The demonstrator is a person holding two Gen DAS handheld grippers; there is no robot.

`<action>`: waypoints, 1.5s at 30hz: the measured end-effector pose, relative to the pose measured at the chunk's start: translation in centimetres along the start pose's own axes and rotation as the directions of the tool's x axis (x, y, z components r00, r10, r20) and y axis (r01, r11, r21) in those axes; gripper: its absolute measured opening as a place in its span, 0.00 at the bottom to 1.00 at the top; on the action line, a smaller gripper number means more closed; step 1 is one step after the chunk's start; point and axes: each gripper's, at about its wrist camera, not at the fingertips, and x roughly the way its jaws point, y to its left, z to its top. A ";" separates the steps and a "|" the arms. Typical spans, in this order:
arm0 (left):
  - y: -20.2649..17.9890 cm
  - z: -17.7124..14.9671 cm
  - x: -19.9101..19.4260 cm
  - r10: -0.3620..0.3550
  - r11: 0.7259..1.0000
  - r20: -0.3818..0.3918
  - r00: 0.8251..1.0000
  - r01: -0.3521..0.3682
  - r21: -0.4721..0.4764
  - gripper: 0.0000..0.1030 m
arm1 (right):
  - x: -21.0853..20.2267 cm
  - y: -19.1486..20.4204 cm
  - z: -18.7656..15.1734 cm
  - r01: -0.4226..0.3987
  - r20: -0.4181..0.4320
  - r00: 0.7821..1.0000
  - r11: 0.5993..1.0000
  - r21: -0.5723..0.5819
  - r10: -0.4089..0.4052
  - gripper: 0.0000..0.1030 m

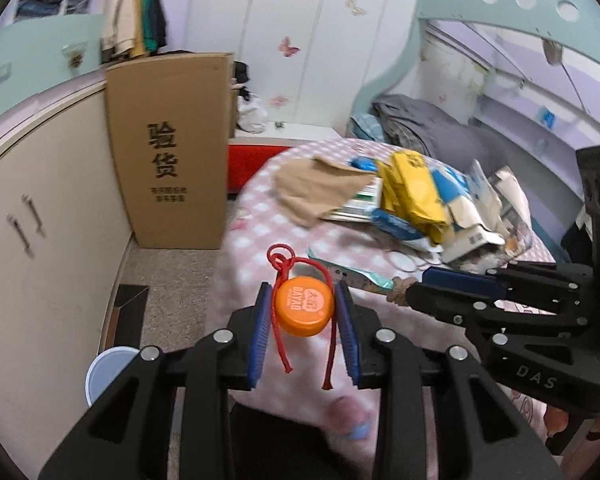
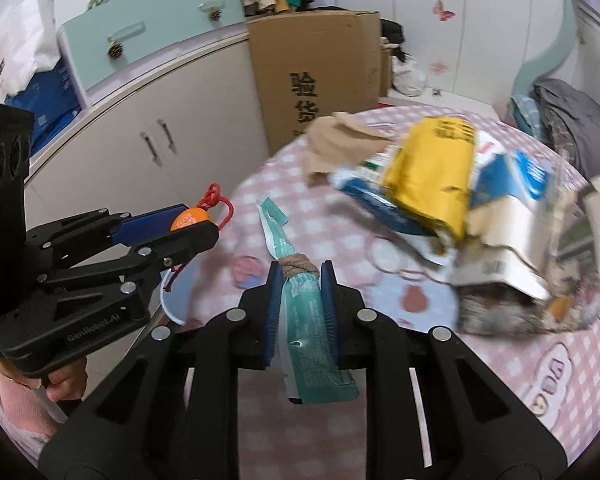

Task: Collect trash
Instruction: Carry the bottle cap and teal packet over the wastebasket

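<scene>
Already both tools are loaded, the left gripper (image 1: 303,308) pinching an orange bottle cap (image 1: 304,306) with its red cord (image 1: 280,266), the right gripper (image 2: 300,280) clamped on a teal wrapper (image 2: 306,312) above the pink bedspread (image 2: 500,380), so next comes carrying both to a bin.

Both claws are showing black linkage arms, silver round screws and blue ribbed pads (image 1: 260,332); a pink sleeve (image 2: 18,412) is covering the wrist.
</scene>
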 end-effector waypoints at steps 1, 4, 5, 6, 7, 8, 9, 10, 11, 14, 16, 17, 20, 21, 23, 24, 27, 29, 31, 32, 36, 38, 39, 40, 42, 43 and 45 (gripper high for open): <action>0.8 -0.2 -0.2 0.000 1.000 0.002 1.000 0.000 -0.017 0.30 | 0.9 0.8 0.2 -0.003 -0.019 1.000 1.000 -0.014 0.003 0.07; 2.8 -0.6 -0.2 0.017 0.999 -0.006 1.000 -0.018 -0.046 0.30 | 2.5 2.1 0.5 0.011 -0.045 0.999 0.999 -0.040 -0.013 0.06; 3.3 -0.9 -0.2 0.022 0.998 -0.008 1.000 -0.022 -0.054 0.30 | 2.8 2.4 0.7 0.028 -0.044 0.999 0.999 -0.045 -0.030 0.06; 3.6 -1.1 -0.2 0.023 0.998 -0.010 1.000 -0.024 -0.061 0.30 | 2.9 2.7 0.8 0.034 -0.042 0.998 0.998 -0.051 -0.036 0.06; 4.1 -1.3 -0.1 0.022 0.997 -0.011 1.000 -0.022 -0.071 0.30 | 3.1 2.9 1.0 0.036 -0.043 0.998 0.998 -0.053 -0.039 0.07; 4.6 -1.5 -0.1 0.018 0.996 -0.011 1.000 -0.019 -0.082 0.30 | 3.2 3.1 1.1 0.045 -0.043 0.998 0.997 -0.058 -0.047 0.08; 4.9 -1.6 0.0 0.019 0.996 -0.011 1.000 -0.020 -0.088 0.30 | 3.4 3.3 1.2 0.052 -0.042 0.998 0.997 -0.065 -0.055 0.11; 5.3 -1.7 0.0 0.019 0.995 -0.010 1.000 -0.020 -0.096 0.30 | 3.5 3.4 1.3 0.056 -0.039 0.998 0.996 -0.066 -0.059 0.25; 5.6 -1.8 0.2 0.015 0.995 -0.010 1.000 -0.016 -0.102 0.30 | 3.6 3.4 1.4 0.071 -0.034 0.997 0.995 -0.067 -0.073 0.44; 6.3 -1.9 0.5 0.007 0.993 -0.014 1.000 -0.009 -0.119 0.30 | 4.5 3.5 1.7 0.092 -0.048 0.994 0.993 -0.073 -0.096 0.44; 6.7 -2.0 0.7 0.008 0.992 -0.014 1.000 -0.010 -0.123 0.30 | 5.4 3.3 1.8 0.084 -0.077 0.993 0.994 -0.070 -0.090 0.33; 6.9 -2.0 0.7 0.006 0.992 -0.014 1.000 -0.008 -0.127 0.30 | 5.8 3.2 1.9 0.083 -0.077 0.993 0.994 -0.067 -0.088 0.30; 7.7 -2.0 1.0 0.002 0.990 -0.010 1.000 -0.004 -0.140 0.30 | 6.1 3.2 2.3 0.077 -0.069 0.994 0.995 -0.058 -0.081 0.21; 8.0 -2.0 0.9 0.004 0.989 -0.006 1.000 -0.005 -0.145 0.30 | 6.1 3.4 2.4 0.070 -0.060 0.995 0.996 -0.056 -0.074 0.21; 8.7 -2.0 0.8 0.009 0.987 0.002 1.000 -0.009 -0.160 0.30 | 6.2 4.4 2.9 0.053 -0.048 0.997 0.996 -0.067 -0.057 0.21; 9.3 -2.0 0.7 0.011 0.985 0.008 1.000 -0.009 -0.172 0.30 | 6.5 5.4 3.3 0.034 -0.043 0.998 0.996 -0.077 -0.038 0.21; 11.3 -2.2 0.3 0.033 0.978 0.015 0.999 -0.029 -0.207 0.30 | 7.7 8.0 4.1 -0.018 -0.045 0.999 0.994 -0.105 0.013 0.21; 12.8 -2.5 -0.1 0.059 0.973 0.018 0.998 -0.053 -0.226 0.30 | 8.8 9.9 4.7 -0.058 -0.054 0.997 0.991 -0.120 0.051 0.21; 14.7 -2.9 -0.6 0.096 0.965 0.015 0.995 -0.089 -0.247 0.30 | 10.3 11.9 5.0 -0.100 -0.069 0.993 0.986 -0.132 0.091 0.21; 15.7 -3.2 -0.8 0.114 0.960 0.012 0.993 -0.107 -0.258 0.30 | 11.3 13.1 5.2 -0.124 -0.081 0.990 0.982 -0.139 0.114 0.21; 20.8 -4.8 -1.4 0.197 0.923 -0.028 0.980 -0.195 -0.330 0.30 | 15.3 17.7 5.6 -0.221 -0.139 0.970 0.963 -0.154 0.200 0.21; 22.9 -5.7 -1.6 0.237 0.901 -0.053 0.970 -0.240 -0.361 0.30 | 17.3 20.0 5.5 -0.251 -0.160 0.961 0.954 -0.166 0.225 0.21; 24.1 -6.2 -1.6 0.260 0.887 -0.070 0.963 -0.266 -0.378 0.30 | 18.1 20.8 5.4 -0.260 -0.171 0.958 0.951 -0.170 0.231 0.21; 25.4 -6.6 -1.6 0.285 0.871 -0.087 0.955 -0.296 -0.393 0.30 | 19.3 21.8 5.4 -0.274 -0.182 0.952 0.947 -0.165 0.244 0.21; 27.5 -7.3 -1.8 0.350 0.838 -0.117 0.930 -0.366 -0.405 0.30 | 21.5 23.3 5.3 -0.308 -0.188 0.942 0.940 -0.148 0.279 0.24; 28.3 -7.6 -1.8 0.365 0.826 -0.128 0.922 -0.384 -0.412 0.30 | 22.4 23.8 5.2 -0.313 -0.188 0.940 0.940 -0.137 0.285 0.25; 30.1 -8.2 -1.8 0.391 0.799 -0.156 0.907 -0.418 -0.433 0.30 | 23.9 24.4 5.0 -0.290 -0.183 0.947 0.949 -0.123 0.266 0.39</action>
